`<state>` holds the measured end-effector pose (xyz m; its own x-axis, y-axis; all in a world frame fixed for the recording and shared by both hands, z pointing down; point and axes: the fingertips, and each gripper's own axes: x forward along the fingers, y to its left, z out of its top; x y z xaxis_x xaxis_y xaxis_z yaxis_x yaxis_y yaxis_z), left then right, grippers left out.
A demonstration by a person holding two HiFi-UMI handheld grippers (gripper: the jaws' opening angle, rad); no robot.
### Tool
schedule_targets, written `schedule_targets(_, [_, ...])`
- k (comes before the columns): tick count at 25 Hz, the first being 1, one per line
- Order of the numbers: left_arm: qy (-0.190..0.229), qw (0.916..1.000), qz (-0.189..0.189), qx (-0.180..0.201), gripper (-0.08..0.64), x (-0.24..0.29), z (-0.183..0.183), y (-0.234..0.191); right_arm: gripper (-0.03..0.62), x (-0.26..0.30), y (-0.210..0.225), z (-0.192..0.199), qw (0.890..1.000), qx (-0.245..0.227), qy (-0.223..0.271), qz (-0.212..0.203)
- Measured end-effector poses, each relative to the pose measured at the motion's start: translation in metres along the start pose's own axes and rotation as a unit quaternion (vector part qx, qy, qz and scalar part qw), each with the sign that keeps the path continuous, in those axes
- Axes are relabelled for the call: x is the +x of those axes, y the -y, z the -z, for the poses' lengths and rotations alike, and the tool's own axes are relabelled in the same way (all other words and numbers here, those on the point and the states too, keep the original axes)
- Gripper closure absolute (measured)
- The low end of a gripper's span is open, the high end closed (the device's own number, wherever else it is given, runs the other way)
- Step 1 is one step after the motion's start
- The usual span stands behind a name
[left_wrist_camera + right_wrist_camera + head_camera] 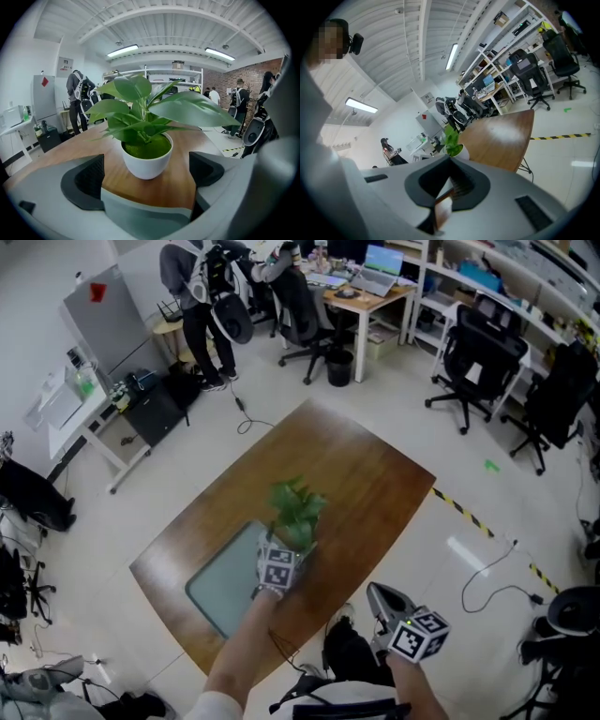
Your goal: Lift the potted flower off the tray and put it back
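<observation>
The potted flower (146,157), broad green leaves in a white pot, stands upright on the wooden table (180,187), just past the pale green tray (223,585). My left gripper (146,176) is open, its dark pads (86,180) on either side of the pot and clear of it. From the head view the leaves (298,507) rise right in front of the left gripper (286,547). My right gripper (380,596) hangs off the table's front edge, jaws shut on nothing. In the right gripper view, the plant (452,140) sits far off to the left of the right gripper (450,185).
The table's right half (375,484) is bare wood. Office chairs (478,357) and desks (370,296) stand behind, with a person (192,296) at the back left. Cables (487,592) and striped tape (464,507) lie on the floor to the right.
</observation>
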<state>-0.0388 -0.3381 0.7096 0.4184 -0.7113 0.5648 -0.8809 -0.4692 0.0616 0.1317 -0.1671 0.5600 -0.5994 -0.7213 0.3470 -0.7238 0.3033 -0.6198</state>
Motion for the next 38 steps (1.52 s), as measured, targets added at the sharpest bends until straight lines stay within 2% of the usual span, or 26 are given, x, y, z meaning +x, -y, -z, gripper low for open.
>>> schedule_targets(26, [-0.01, 0.9998, 0.014, 0.013, 0.015, 0.051, -0.018, 0.001, 0.584, 0.0, 0.044, -0.007, 1.0, 0.026, 0.002, 0.013])
schedule_targets(28, [-0.009, 0.9998, 0.011, 0.015, 0.02, 0.05, -0.019, 0.0, 0.584, 0.0, 0.044, -0.008, 1.0, 0.027, 0.003, 0.013])
schedule_targets(29, [-0.008, 0.9998, 0.01, 0.016, 0.061, 0.049, -0.02, 0.0, 0.584, 0.0, 0.044, -0.008, 1.0, 0.028, 0.002, 0.014])
schedule_targets(34, [-0.007, 0.9999, 0.009, 0.01, 0.064, 0.047, -0.02, -0.004, 0.584, 0.002, 0.041, -0.007, 1.0, 0.028, -0.002, 0.013])
schedule_targets(38, [0.01, 0.9999, 0.005, 0.0, 0.064, 0.043, -0.031, -0.001, 0.584, 0.002, 0.046, -0.009, 1.0, 0.027, -0.001, 0.008])
